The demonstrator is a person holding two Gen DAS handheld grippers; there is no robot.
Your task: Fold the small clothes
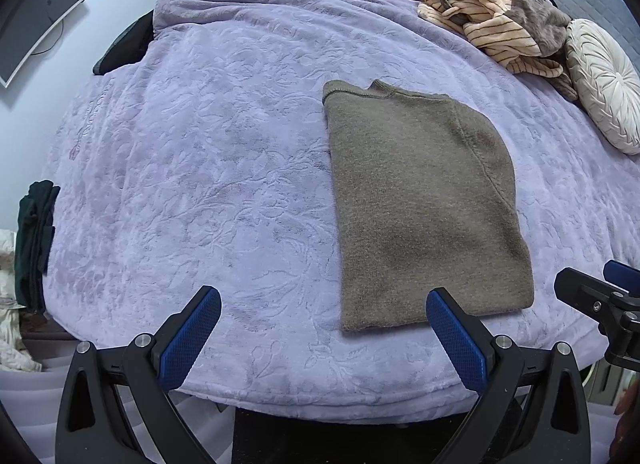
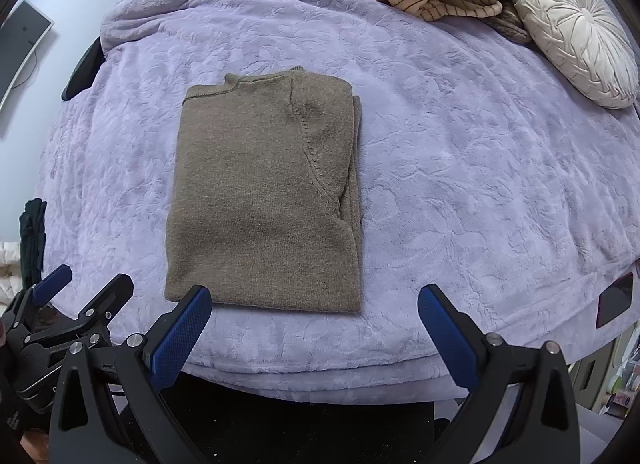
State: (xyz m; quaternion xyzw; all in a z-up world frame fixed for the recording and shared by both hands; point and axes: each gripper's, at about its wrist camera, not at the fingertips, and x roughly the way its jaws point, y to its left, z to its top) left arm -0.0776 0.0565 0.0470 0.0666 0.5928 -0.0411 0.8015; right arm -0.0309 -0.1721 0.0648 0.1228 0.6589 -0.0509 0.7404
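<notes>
Left wrist view: the left hand-held gripper (image 1: 322,328) hangs over the near edge of the bed (image 1: 208,152) with its blue-padded jaws spread wide and nothing between them. The brown knit sweater (image 1: 424,208) lies flat on the lavender blanket, already folded into a tall rectangle, its hem close to the near edge and its neckline pointing toward the far side. The right pad of the gripper sits just in front of the hem. At the right border part of the right hand-held gripper (image 1: 608,296) shows. Toward the far right corner a striped garment (image 1: 488,20) lies crumpled beside a round pleated cushion (image 1: 604,84).

Right wrist view: the right hand-held gripper (image 2: 314,324) is likewise wide open and empty, hovering at the near edge; its left pad overlaps the sweater's (image 2: 264,200) hem in the picture, though I cannot tell whether it touches. The folded-in sleeve layers show along the sweater's right side. The left gripper's tips appear at the lower left.

The knit looks soft, limp and light, with a grippy surface; stacked layers may slide or sag when lifted. For a further fold, the two hem corners seem the best hold, pinching all layers together.
</notes>
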